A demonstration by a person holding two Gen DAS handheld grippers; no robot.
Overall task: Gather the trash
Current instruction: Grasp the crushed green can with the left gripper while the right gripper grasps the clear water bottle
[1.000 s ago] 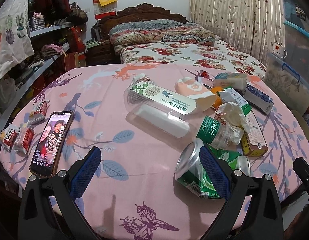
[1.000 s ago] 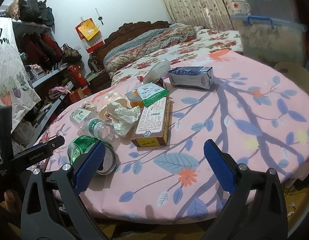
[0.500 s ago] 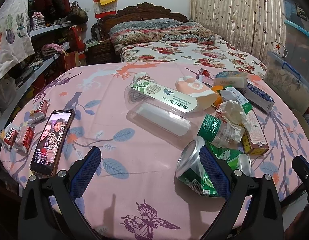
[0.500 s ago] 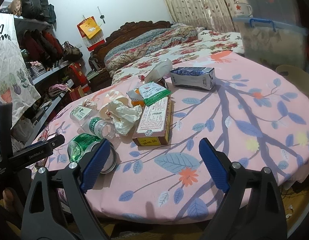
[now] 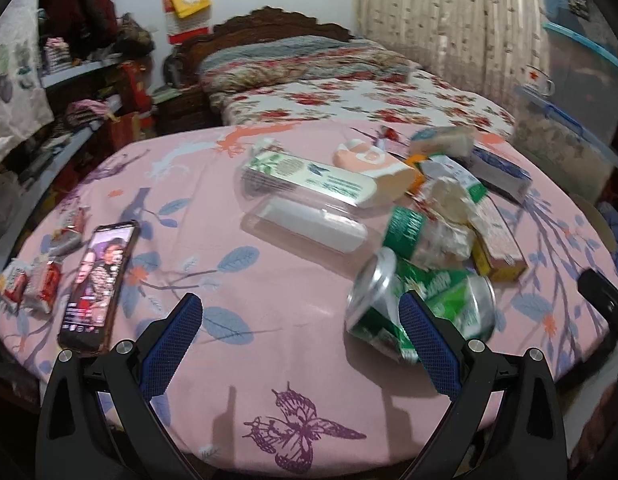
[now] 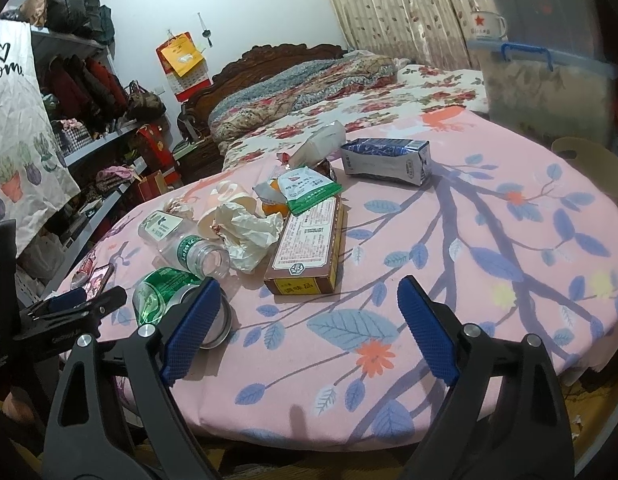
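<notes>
The left gripper (image 5: 299,340) hangs low over the near edge of the round table (image 5: 269,360), jaws spread wide and holding nothing, its right pad just in front of the crushed green can (image 5: 425,304) lying on its side. The right gripper (image 6: 309,328) is level above the near right part of the table, also splayed and empty. The can sits nearest in the trash heap, beside a plastic bottle (image 6: 193,252), crumpled tissue (image 6: 253,236) and a brown carton (image 6: 309,252), with a phone (image 5: 101,284) far left.
</notes>
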